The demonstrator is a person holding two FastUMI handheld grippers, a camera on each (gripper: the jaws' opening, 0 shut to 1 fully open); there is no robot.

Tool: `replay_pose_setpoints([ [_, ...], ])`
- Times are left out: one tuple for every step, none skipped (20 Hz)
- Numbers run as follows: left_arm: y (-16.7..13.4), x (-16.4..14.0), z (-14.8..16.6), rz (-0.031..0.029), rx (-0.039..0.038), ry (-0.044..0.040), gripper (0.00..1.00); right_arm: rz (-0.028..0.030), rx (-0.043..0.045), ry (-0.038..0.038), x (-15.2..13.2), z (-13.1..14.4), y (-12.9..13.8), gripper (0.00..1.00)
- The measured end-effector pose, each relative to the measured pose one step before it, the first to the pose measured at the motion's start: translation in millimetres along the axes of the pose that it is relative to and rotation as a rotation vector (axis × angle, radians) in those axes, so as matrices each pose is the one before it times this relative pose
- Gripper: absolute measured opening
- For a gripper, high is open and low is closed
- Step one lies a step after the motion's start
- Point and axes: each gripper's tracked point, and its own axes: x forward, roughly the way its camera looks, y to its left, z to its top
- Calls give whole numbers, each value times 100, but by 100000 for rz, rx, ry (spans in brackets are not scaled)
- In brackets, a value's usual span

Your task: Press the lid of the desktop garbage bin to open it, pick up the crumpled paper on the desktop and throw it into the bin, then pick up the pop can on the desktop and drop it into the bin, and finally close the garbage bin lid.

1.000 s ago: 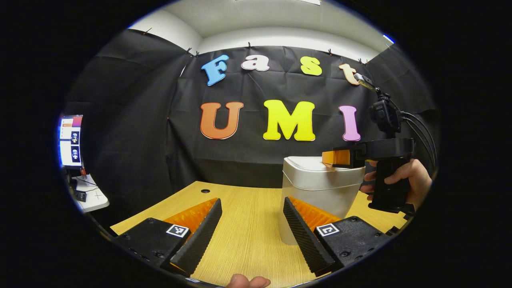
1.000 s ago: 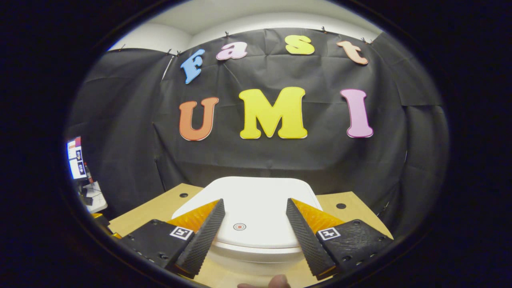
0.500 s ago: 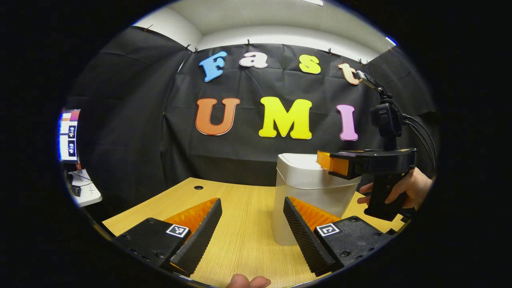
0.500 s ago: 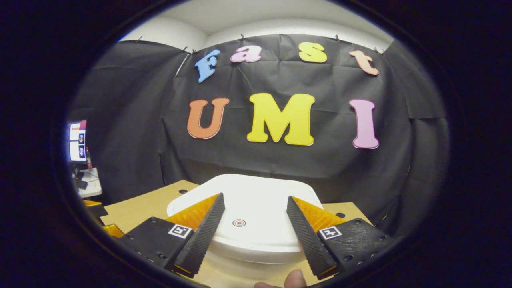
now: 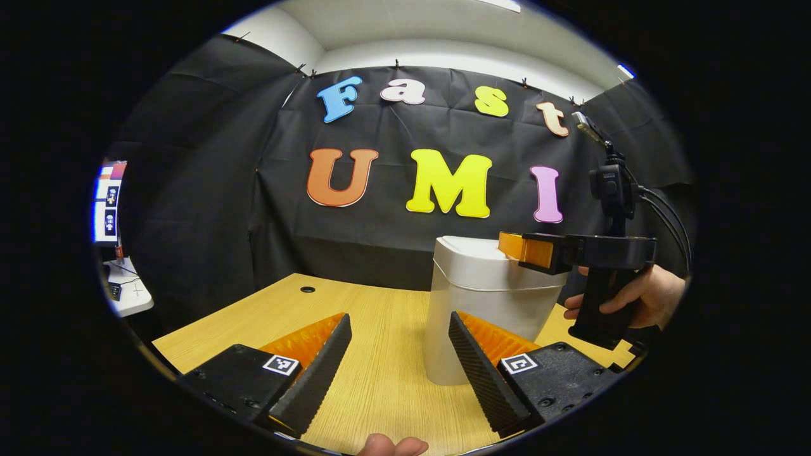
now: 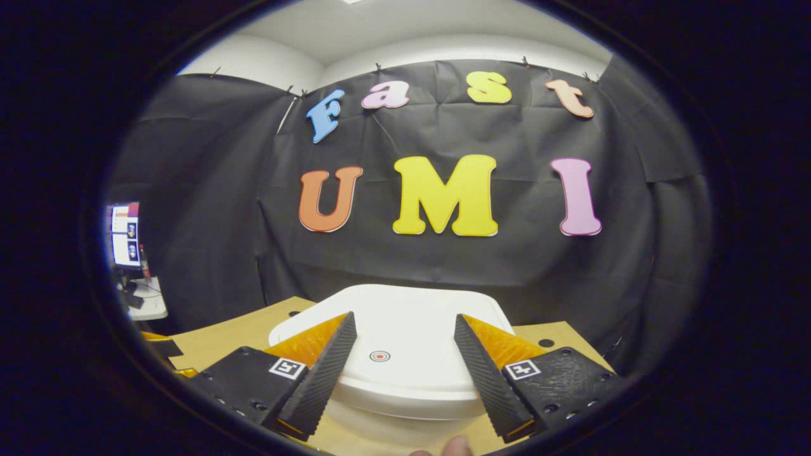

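Black cloth hangs all round the back of your booth, and a wooden desk (image 5: pixel 380 354) sits in front of it. At 9 o'clock in the left gripper view, a lit screen (image 5: pixel 109 202) stands off past the desk's edge.

Look through the left gripper view. Your left gripper (image 5: pixel 399 361) hangs low over the desk at 6 o'clock. Its two fingers are spread wide with nothing between them, just bare wood. The white bin (image 5: pixel 488 304) stands on the desk at about 4 o'clock, just behind the right-side finger (image 5: pixel 481 373). Its lid (image 5: pixel 472 248) is down flat. At 3 o'clock your right hand (image 5: pixel 640 294) wraps round a black handle, and your right gripper (image 5: pixel 538 250) reaches out level over the top of the bin. You cannot tell from here if it touches the lid. A fingertip (yours) peeks in at 6 o'clock.

Now the right gripper view. The right gripper (image 6: pixel 405 367) has its fingers spread wide too, pinching nothing. The lid (image 6: pixel 405 335) lies right under them at 6 o'clock, close up. A small round red mark (image 6: pixel 379 356) sits on the lid, in the gap between the two fingers and nearer the left-side one. The desk (image 6: pixel 228 332) shows at 7 o'clock and at 5 o'clock, with a small dark hole (image 6: pixel 546 342) on the 5 o'clock side.
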Motion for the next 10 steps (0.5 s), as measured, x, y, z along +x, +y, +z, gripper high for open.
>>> replay_pose_setpoints([
  [352,-210,348,1200,1025,-724,99,-2092,-1288,-208,-81,-41,-93,98],
  [121,-27,274,421,543,-946,99,-1654,-838,-1086,-42,157,-22,97],
  [22,-101,328,425,370,-745,99,-932,-1090,231,-20,10,1,99],
  [145,-84,152,604,409,-485,99,-561,-208,566,-38,52,6,96],
  [58,18,173,621,246,-256,99,463,912,-345,-84,222,4,98],
  [-109,177,-9,11,252,21,99,1724,1904,-213,-54,144,197,95],
  [-47,104,101,162,281,120,100,2028,2087,188,-155,13,115,97],
  [133,82,31,754,208,159,99,-155,2506,-728,-217,302,-493,95],
  [-64,172,217,353,-490,-315,99,-1583,2904,-973,-225,200,-754,95],
  [-293,129,293,-60,-764,-226,100,-769,2925,-1293,-186,311,-461,97],
])
